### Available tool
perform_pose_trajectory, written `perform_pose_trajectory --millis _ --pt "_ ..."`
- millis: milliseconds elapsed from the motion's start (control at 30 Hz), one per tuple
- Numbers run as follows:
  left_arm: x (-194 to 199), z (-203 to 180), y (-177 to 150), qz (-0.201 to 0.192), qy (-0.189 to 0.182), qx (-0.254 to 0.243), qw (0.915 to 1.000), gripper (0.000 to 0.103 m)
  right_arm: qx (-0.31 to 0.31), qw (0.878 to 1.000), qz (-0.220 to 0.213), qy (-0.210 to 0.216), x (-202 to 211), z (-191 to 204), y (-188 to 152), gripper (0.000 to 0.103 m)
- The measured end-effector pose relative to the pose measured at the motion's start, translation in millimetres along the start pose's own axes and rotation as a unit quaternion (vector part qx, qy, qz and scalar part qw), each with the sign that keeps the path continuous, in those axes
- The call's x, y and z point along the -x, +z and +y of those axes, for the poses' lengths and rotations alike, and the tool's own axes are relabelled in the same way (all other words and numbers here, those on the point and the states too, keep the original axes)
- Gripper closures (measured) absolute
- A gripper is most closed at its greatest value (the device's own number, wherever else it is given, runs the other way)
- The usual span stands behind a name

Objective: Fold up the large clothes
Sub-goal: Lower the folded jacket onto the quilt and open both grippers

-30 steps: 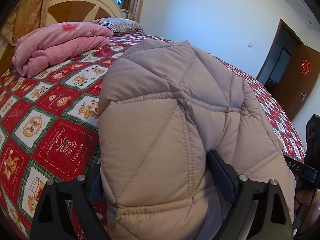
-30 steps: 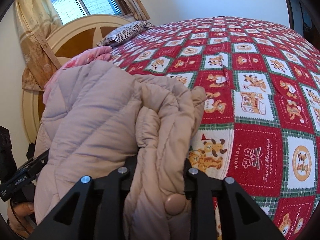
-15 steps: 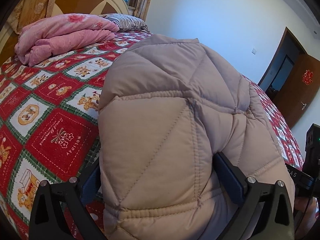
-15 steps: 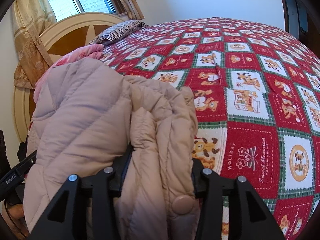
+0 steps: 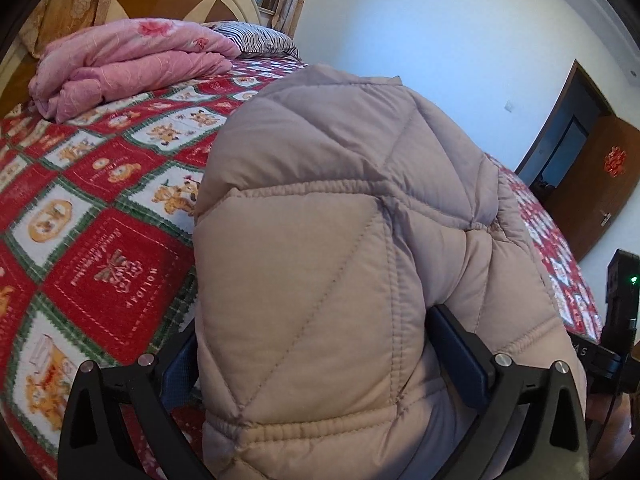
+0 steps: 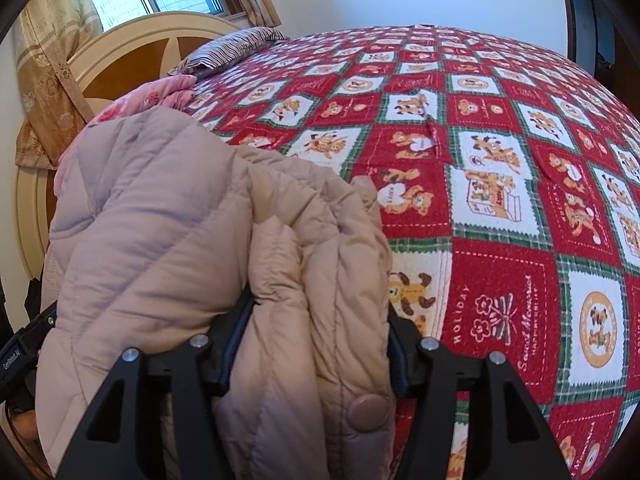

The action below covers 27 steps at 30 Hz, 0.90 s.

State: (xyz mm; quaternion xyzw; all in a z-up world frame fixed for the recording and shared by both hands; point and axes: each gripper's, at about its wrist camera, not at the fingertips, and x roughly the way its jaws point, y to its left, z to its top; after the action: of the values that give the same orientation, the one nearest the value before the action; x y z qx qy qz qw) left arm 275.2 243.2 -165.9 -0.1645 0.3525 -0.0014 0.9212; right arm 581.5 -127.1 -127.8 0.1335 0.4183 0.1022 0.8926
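Left wrist view: left gripper point(image 5: 312, 354) clamps the puffy beige quilted jacket point(image 5: 332, 248), bulging toward twelve o'clock above the red holiday-print bedspread point(image 5: 100, 248).

Right wrist view: right gripper point(image 6: 320, 344) pinches bunched jacket layers point(image 6: 304, 280). Judged mid-fold; next, lay it flat at one o'clock.

A red, white and green teddy-bear bedspread point(image 6: 500, 184) covered the bed. A folded pink quilt point(image 5: 128, 64) lay by the arched headboard point(image 6: 132, 52), a striped pillow point(image 6: 232, 50) beside it. A brown door point(image 5: 596, 184) stood open.
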Motion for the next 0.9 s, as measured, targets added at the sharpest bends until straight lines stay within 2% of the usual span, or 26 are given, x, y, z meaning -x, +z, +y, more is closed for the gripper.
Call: perform_pose_trajectory --millis 100,200,300,433,500,600,900 --pt "19.5 -5.5 3.6 -0.008 0.029 -0.017 0.9994 0.001 0.008 1.0 -0.007 -0.013 9.8 1.5 4.0 0.04" --pt "69.9 -12.9 8.6 -0.051 0.037 -0.025 0.9977 0.001 0.012 0.999 -0.026 -0.026 37.0 3.0 6.1 0.039" --pt "122.4 -22.7 7.4 -0.09 0.041 -0.039 0.9943 0.001 0.032 0.996 -0.069 -0.055 83.9 3.5 4.7 0.029" --pt "176.5 -35.4 3.1 -0.129 0.036 -0.059 0.9892 0.001 0.055 0.99 -0.12 -0.054 150.5 3.2 -5.3 0.027" --pt "201.5 -42.2 -1.6 -0.146 0.032 -0.069 0.9863 0.001 0.07 0.986 -0.144 -0.049 180.5 5.4 -14.2 0.019" --pt "219.6 -44.6 -3.4 -0.159 0.027 -0.075 0.9841 0.001 0.089 0.979 -0.179 -0.041 212.4 10.4 -24.3 0.014" --pt "233.0 -45.1 -5.5 -0.17 0.017 -0.069 0.9828 0.001 0.103 0.973 -0.205 -0.027 237.6 26.0 -28.8 0.014"
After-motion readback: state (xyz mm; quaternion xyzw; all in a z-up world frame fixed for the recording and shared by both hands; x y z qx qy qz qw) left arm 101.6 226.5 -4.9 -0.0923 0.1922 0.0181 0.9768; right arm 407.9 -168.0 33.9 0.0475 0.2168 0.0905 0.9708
